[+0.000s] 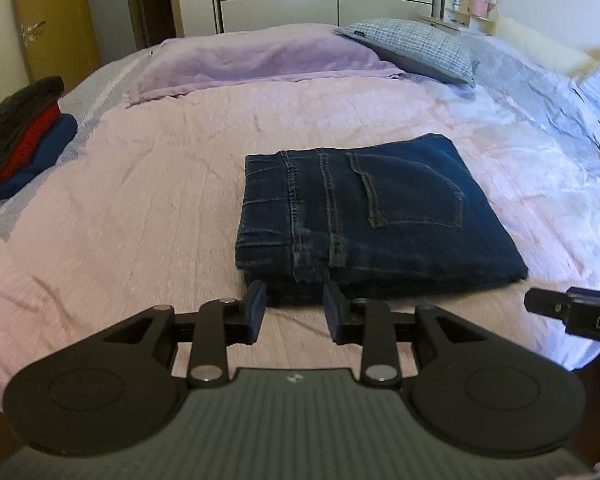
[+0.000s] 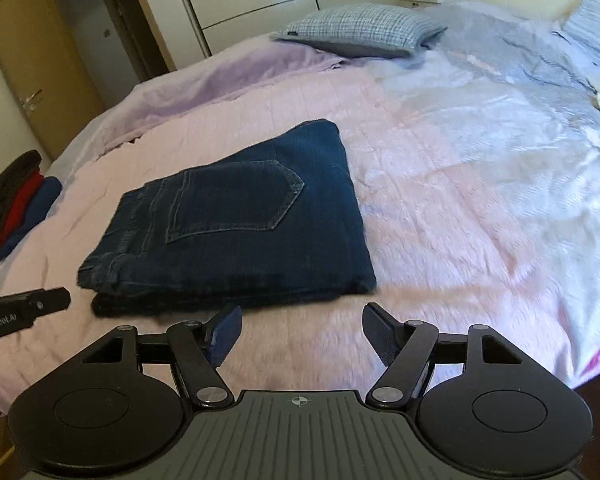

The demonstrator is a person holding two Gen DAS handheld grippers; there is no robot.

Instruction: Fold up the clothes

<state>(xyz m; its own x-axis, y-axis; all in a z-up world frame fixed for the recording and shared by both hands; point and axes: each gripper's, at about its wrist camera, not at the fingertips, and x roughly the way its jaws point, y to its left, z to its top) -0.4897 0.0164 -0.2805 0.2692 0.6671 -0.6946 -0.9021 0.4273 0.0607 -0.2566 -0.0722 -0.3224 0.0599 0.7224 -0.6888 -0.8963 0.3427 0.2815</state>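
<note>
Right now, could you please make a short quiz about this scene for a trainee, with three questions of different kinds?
1. True or false: the jeans on the bed are already folded.
2. Which gripper stands closer to the near edge of the jeans? A) left gripper B) right gripper
3. Fill in: the pile of clothes at the left edge of the bed is black, ___ and blue.

Key: 1 true. 2 A; its open jaws almost touch the near edge. 3 red.
</note>
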